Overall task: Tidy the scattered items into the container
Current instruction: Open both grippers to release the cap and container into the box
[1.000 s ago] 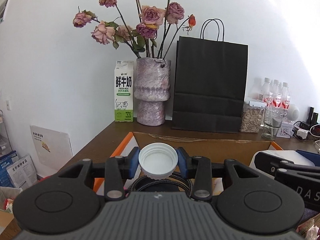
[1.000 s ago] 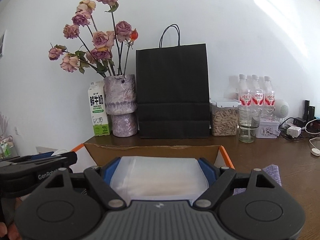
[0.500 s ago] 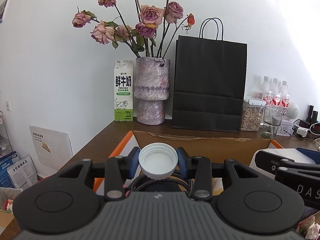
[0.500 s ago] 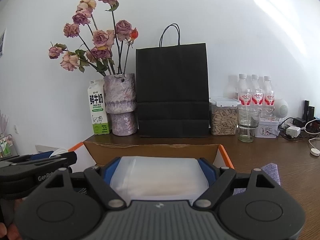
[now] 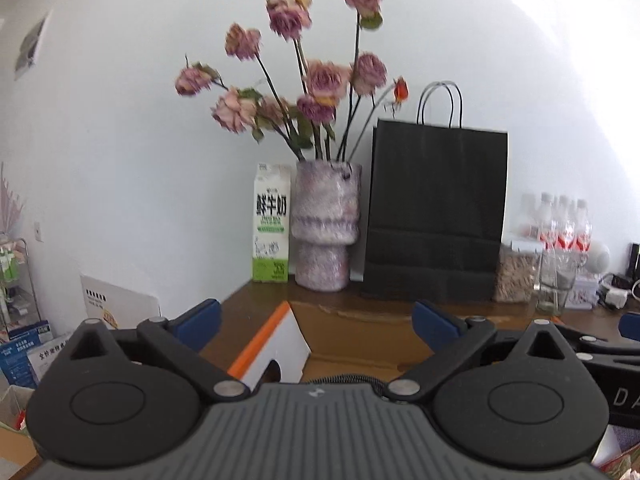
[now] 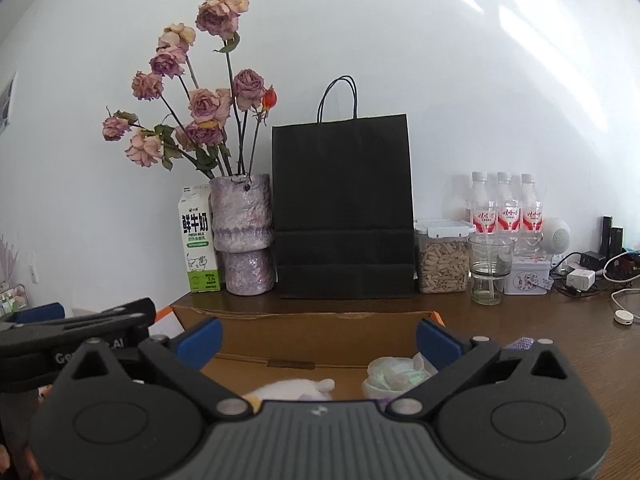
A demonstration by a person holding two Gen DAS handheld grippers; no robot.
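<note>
Cardboard is what you are working over: the open box (image 6: 320, 334) sits on the wooden table (image 6: 540, 332) directly under both tongs. Your left tongs (image 5: 316, 322) and right tongs (image 6: 318, 336) have just been opening and now stand spread wide with nothing between the pads. Some items already lie in the box, a white fluffy thing (image 6: 296, 390) and a crumpled pale packet (image 6: 394, 376); whether others remain outside it you cannot tell from here. The two tools hang very close together, so swinging either one sideways could knock them against each other. Reaching forward carelessly could catch the box's far wall and shove it toward the vase (image 6: 244, 236) and black paper bag (image 6: 344, 212) behind.
</note>
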